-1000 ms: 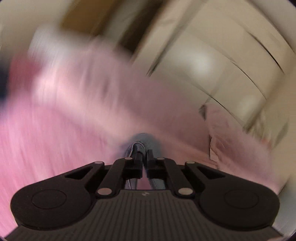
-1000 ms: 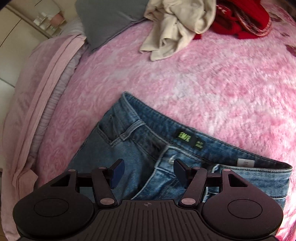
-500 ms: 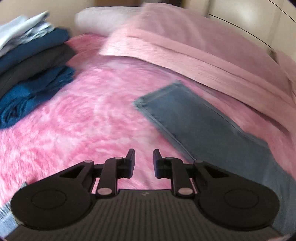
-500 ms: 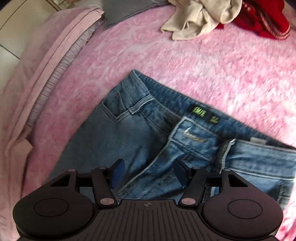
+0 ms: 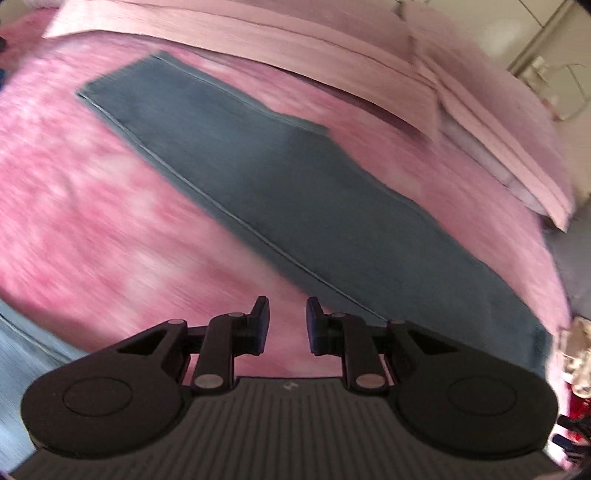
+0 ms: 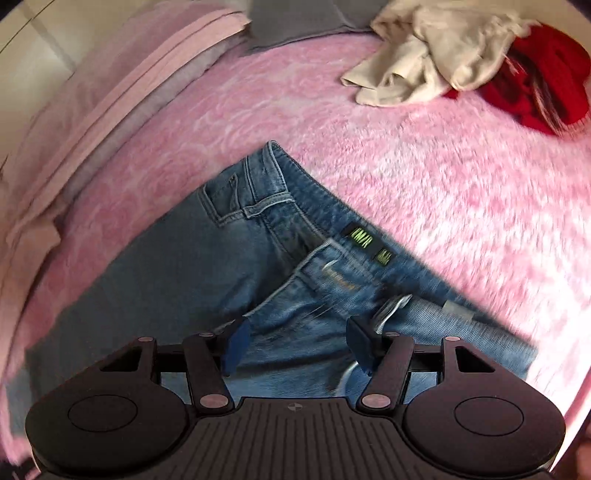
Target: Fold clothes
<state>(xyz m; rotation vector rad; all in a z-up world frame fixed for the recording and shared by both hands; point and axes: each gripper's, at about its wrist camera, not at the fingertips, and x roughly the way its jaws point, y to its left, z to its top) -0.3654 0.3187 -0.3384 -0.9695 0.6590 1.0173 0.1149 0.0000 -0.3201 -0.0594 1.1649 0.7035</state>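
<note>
Blue jeans lie flat on the pink fleece bedspread [image 5: 92, 206]. In the left wrist view one long leg [image 5: 295, 177] runs from upper left to lower right, its hem at the far end. My left gripper [image 5: 287, 314] hovers beside the leg's near edge, over bare bedspread, open by a narrow gap with nothing in it. In the right wrist view the waistband [image 6: 365, 245] with its green label and a pocket [image 6: 236, 206] show. My right gripper [image 6: 295, 332] hangs open wide just above the fly area, pads not pressing the denim.
A folded pale pink duvet [image 5: 332, 48] lies along the far side of the bed [image 6: 110, 92]. A crumpled beige garment [image 6: 424, 62] and a red one [image 6: 535, 85] sit at the far right, with a grey pillow [image 6: 295, 18] behind.
The left gripper, shut on denim a second ago, has let go and opened a little, then swung down along the jeans leg. The right gripper rolled slightly above the waistband.
</note>
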